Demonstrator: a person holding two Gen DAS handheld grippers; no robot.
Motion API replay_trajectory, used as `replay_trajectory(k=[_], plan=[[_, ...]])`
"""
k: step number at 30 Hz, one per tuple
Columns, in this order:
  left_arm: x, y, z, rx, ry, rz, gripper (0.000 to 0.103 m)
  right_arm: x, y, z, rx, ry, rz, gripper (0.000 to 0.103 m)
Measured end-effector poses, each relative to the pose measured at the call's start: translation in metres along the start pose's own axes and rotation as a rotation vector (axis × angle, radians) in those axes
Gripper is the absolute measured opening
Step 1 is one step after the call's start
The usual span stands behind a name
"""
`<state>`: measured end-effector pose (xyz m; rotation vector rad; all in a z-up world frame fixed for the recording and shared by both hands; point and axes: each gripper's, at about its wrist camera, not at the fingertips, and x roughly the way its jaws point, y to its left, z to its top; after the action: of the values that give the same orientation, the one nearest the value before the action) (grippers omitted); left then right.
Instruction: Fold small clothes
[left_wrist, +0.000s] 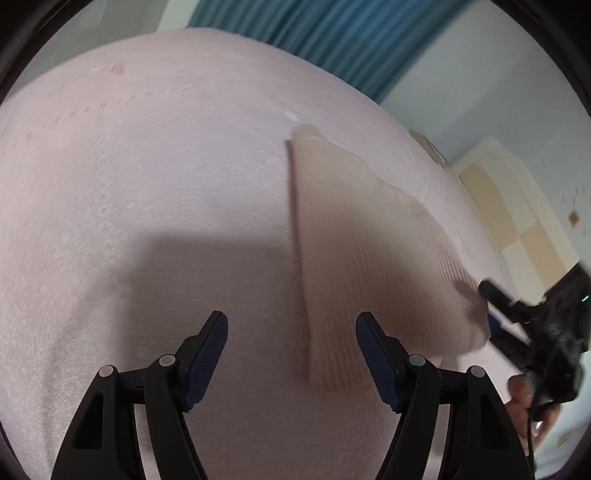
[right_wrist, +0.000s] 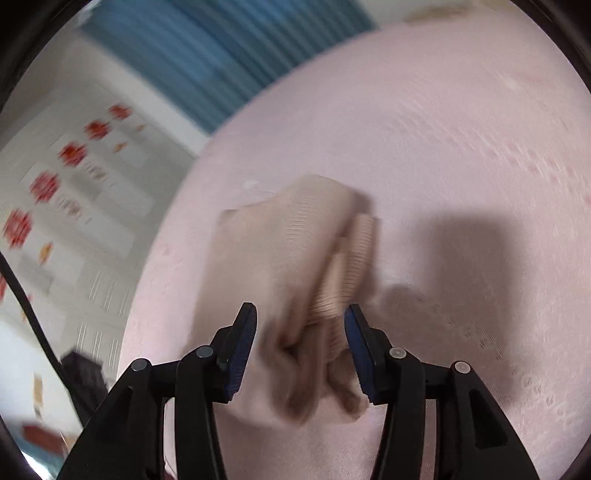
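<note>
Left hand-held gripper (left_wrist: 291, 319): jaws spread wide, nothing between them, blue pads facing each other above bare pink bedspread (left_wrist: 147, 184). It casts a blocky shadow on the cloth just ahead of the fingers.

Right hand-held gripper (right_wrist: 300, 312): jaws parted, with a bunched end of the beige ribbed garment (right_wrist: 295, 240) lying in the gap. Picture is motion-blurred here; the pads stand apart from the fabric on both sides as far as can be seen, so no pinch is evident.

In the left wrist view the same garment (left_wrist: 369, 240) lies on the bedspread to the right of the left gripper, one long straight edge toward the middle of the bed, narrowing toward the far end. The right gripper (left_wrist: 491, 306) meets its near right corner, a hand (left_wrist: 524, 398) behind it.

Beyond the bed: a blue pleated curtain (left_wrist: 314, 33), pale wall, and a wall with red flower stickers (right_wrist: 44, 188) in the right wrist view.
</note>
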<state>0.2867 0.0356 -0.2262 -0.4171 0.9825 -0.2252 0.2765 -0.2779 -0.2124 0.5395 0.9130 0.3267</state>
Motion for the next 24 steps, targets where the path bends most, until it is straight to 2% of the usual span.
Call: replay_trajectory(k=[2,4,5,6,8,10,13,15,17,19,21,22,24], plan=[[-0.002,-0.013,-0.004,0.064,-0.006,0.006,0.07,-0.004,0.008,-0.012,-0.072,-0.016,0.055,0.05],[-0.006,-0.019,-0.011,0.138,-0.007,0.008,0.07,-0.003,0.013,-0.023,-0.1,-0.024,0.068,0.05],[-0.006,-0.023,-0.015,0.173,0.001,-0.004,0.07,-0.001,0.01,-0.028,-0.094,-0.004,0.055,0.045],[-0.006,-0.028,-0.019,0.214,0.015,-0.031,0.07,0.002,0.008,-0.031,-0.081,0.025,0.043,0.032],[-0.009,-0.038,-0.027,0.274,0.033,-0.061,0.07,0.005,0.005,-0.031,-0.069,0.055,0.032,0.019],[-0.004,-0.045,-0.031,0.312,0.037,-0.033,0.07,0.0,0.002,-0.027,-0.07,0.052,0.048,0.015],[0.009,-0.046,-0.033,0.317,0.068,0.026,0.067,-0.001,-0.002,-0.022,-0.055,0.041,0.07,0.009],[0.015,-0.047,-0.032,0.316,0.075,0.052,0.049,0.001,-0.005,-0.022,-0.054,0.044,0.069,0.008],[0.018,-0.048,-0.032,0.328,0.075,0.066,0.045,0.002,0.0,-0.024,-0.061,0.032,0.067,0.007],[0.011,-0.047,-0.032,0.334,0.048,0.07,0.028,-0.005,0.001,-0.022,-0.041,0.001,0.109,0.006],[0.0,-0.039,-0.03,0.314,0.018,0.056,0.018,-0.013,-0.003,-0.02,-0.014,-0.021,0.154,0.005],[-0.004,-0.032,-0.028,0.299,0.013,0.044,0.016,-0.016,-0.007,-0.019,0.002,-0.023,0.162,0.005],[-0.005,-0.024,-0.027,0.269,0.023,0.029,0.015,-0.009,-0.013,-0.022,0.019,0.029,0.16,0.005]])
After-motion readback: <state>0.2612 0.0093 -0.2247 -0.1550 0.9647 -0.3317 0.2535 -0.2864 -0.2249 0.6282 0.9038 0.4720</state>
